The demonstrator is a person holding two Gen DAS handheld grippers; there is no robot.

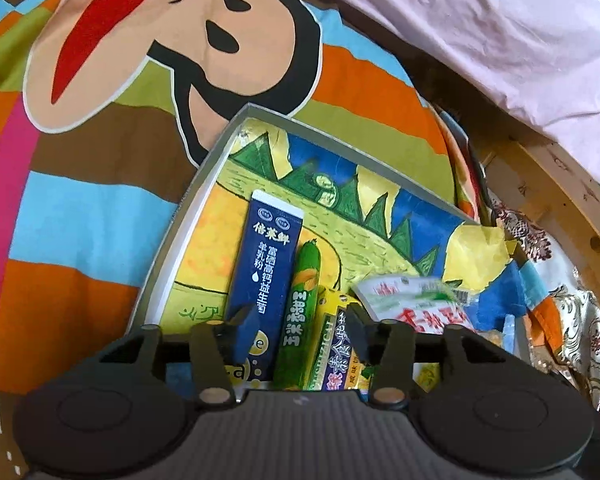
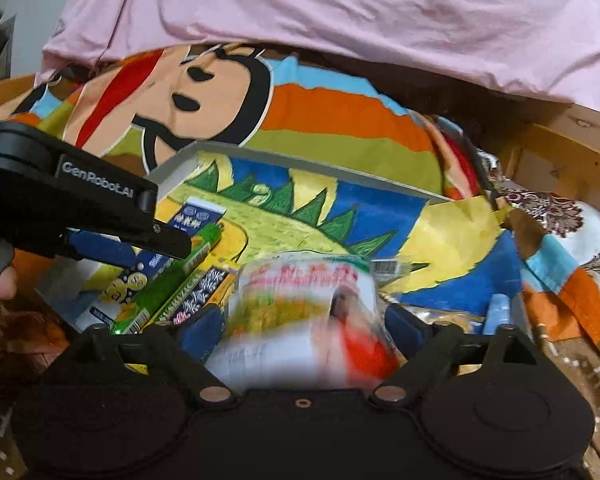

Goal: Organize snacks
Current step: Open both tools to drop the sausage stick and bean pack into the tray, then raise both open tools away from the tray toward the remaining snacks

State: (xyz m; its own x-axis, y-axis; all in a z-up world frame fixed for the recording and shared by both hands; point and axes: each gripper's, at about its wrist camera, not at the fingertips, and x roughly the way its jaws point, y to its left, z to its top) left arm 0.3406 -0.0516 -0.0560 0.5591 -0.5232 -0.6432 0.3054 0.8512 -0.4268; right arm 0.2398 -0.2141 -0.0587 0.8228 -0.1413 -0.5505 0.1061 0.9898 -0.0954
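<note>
Because the snacks are being lined up side by side along the left of the shallow box (image 1: 204,184), I keep the blue milk-powder carton (image 1: 260,276), the green corn sausage (image 1: 300,312) and the yellow-edged packs (image 1: 336,344) lying parallel there. My right gripper (image 2: 300,320) has its jaws wide around a blurred white-and-red snack packet (image 2: 300,312) over the box's right half; whether it truly pinches it I cannot tell. My left gripper (image 1: 296,320) hovers over the row, jaws apart, gripping nothing.
</note>
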